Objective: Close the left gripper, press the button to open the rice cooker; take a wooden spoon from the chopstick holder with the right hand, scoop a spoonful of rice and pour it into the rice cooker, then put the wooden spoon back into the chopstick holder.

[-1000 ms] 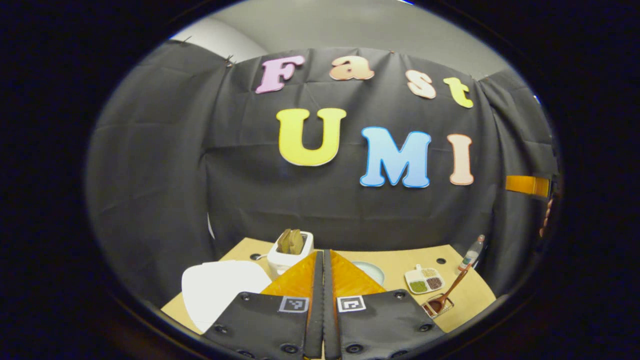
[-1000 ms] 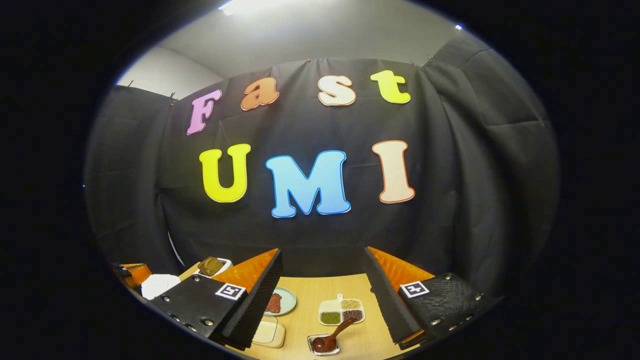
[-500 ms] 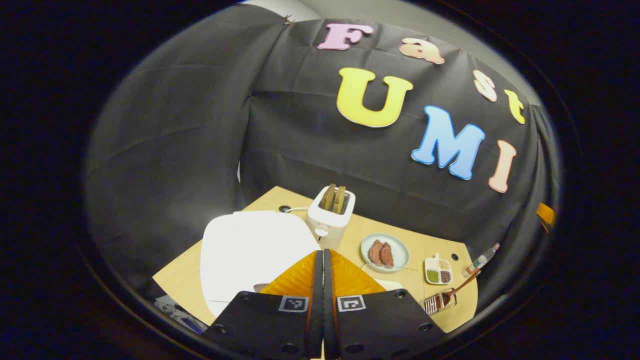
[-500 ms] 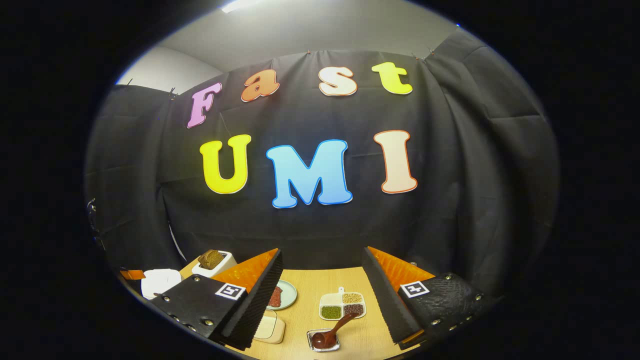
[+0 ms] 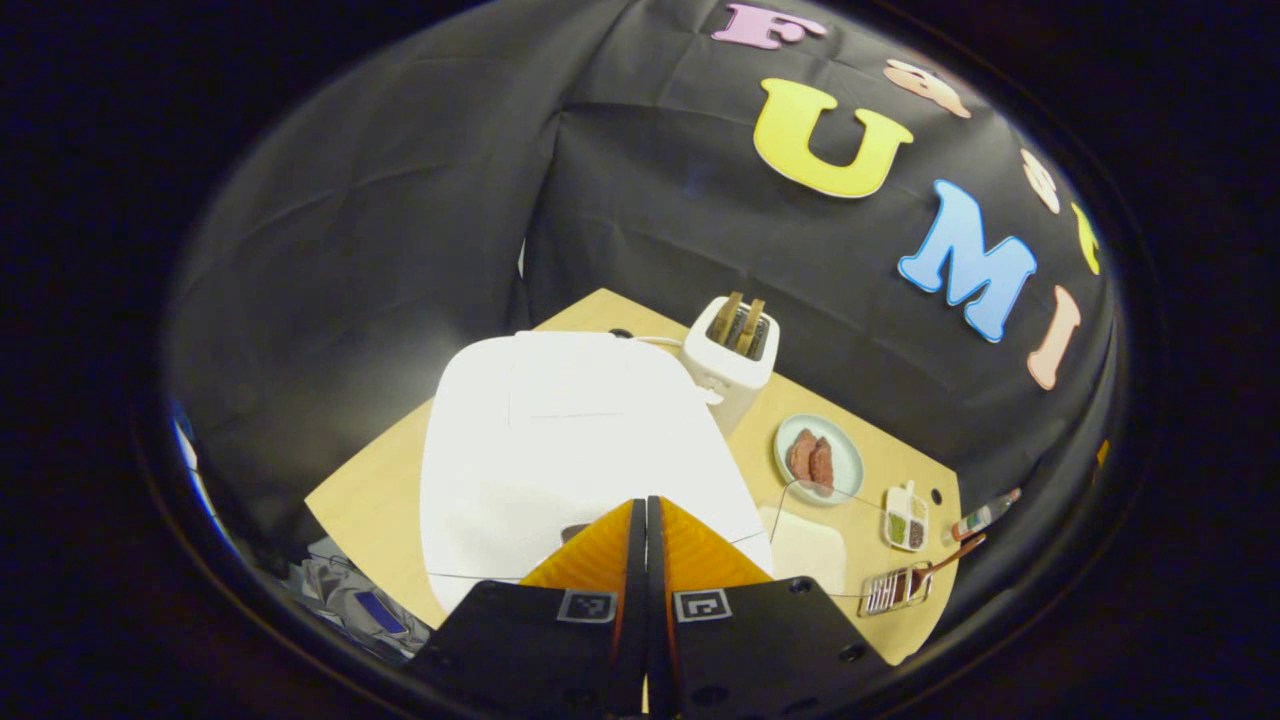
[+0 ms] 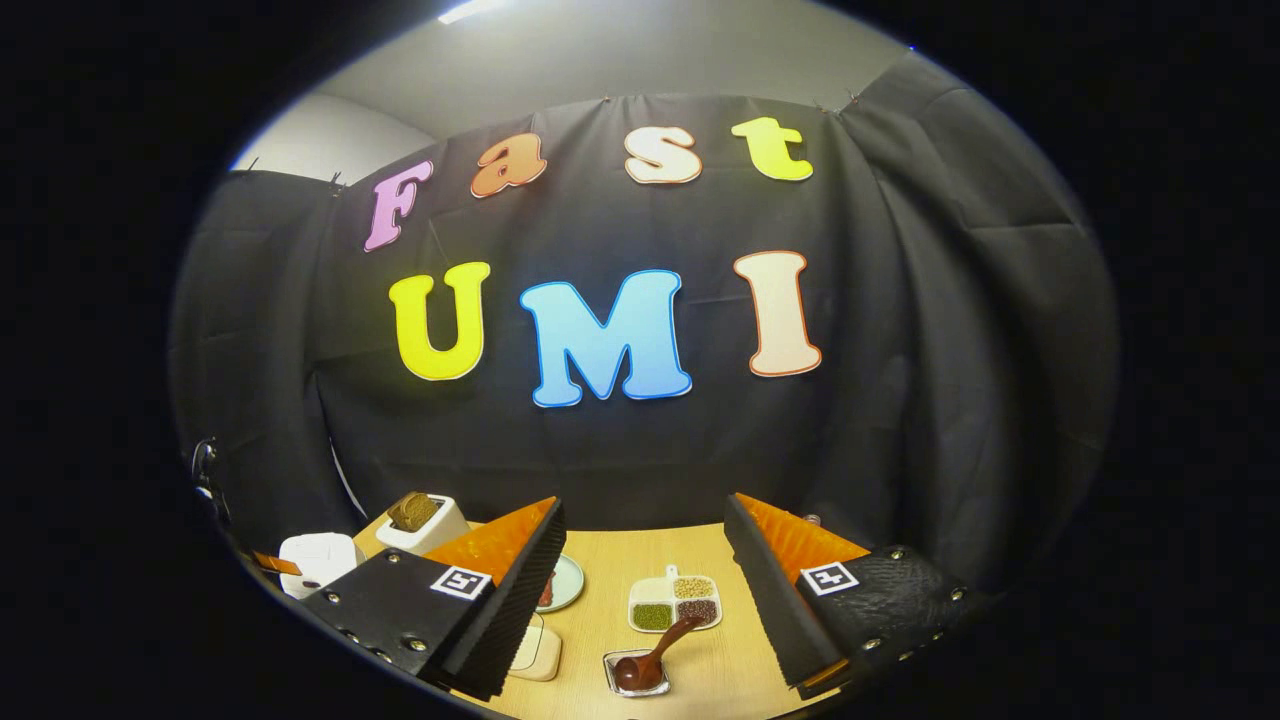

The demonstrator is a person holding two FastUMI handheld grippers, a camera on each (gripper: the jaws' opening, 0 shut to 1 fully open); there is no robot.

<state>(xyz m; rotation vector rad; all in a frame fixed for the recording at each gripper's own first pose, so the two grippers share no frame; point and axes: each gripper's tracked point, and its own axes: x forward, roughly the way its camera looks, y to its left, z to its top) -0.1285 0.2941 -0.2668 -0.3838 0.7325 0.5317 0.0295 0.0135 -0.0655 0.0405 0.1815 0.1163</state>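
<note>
Now the white rice cooker (image 5: 570, 430), lid down, sits on the table's left, below the left gripper (image 5: 646, 510), whose fingers are pressed together for the button press; next comes lowering onto it. The right gripper (image 6: 640, 540) hangs spread above the wooden spoon (image 6: 655, 655).

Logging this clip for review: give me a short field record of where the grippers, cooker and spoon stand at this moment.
left gripper: jaws shut, empty, above the front of the rice cooker
rice cooker: white, lid down
right gripper: jaws open, empty, above the table
wooden spoon: in the chopstick holder, untouched
grain dish: behind the holder
toaster: beside the cooker, bread in its slots
plate: holds meat slices
</note>
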